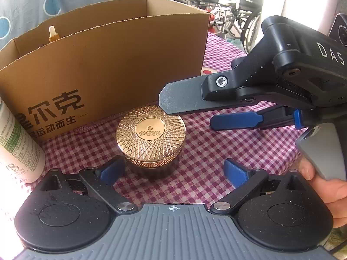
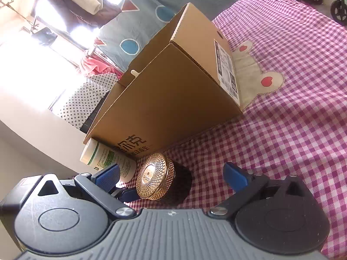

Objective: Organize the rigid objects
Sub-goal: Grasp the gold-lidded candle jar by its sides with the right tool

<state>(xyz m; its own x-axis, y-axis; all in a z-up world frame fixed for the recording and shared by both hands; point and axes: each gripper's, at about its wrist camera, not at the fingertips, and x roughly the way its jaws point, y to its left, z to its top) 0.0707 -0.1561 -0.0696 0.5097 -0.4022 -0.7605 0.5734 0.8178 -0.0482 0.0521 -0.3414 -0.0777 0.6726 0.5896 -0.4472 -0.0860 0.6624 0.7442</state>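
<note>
A round jar with a patterned gold lid (image 1: 151, 138) stands on the checked cloth in front of an open cardboard box (image 1: 121, 65). My left gripper (image 1: 173, 171) is open, its blue pads either side of the jar's near edge, not touching it. My right gripper (image 1: 190, 112) comes in from the right, open, tilted on its side, its upper finger over the jar's far right rim. In the right wrist view the jar (image 2: 157, 176) sits between the open right gripper (image 2: 171, 175) pads, near the left one. A white and green bottle (image 1: 17, 143) stands left of the jar.
The box (image 2: 173, 91) holds a small dropper bottle (image 1: 52, 33) whose top shows above its rim. The white and green bottle (image 2: 108, 159) stands against the box front. The pink checked cloth (image 2: 282, 140) stretches to the right. Wheelchairs (image 1: 234, 6) stand beyond the table.
</note>
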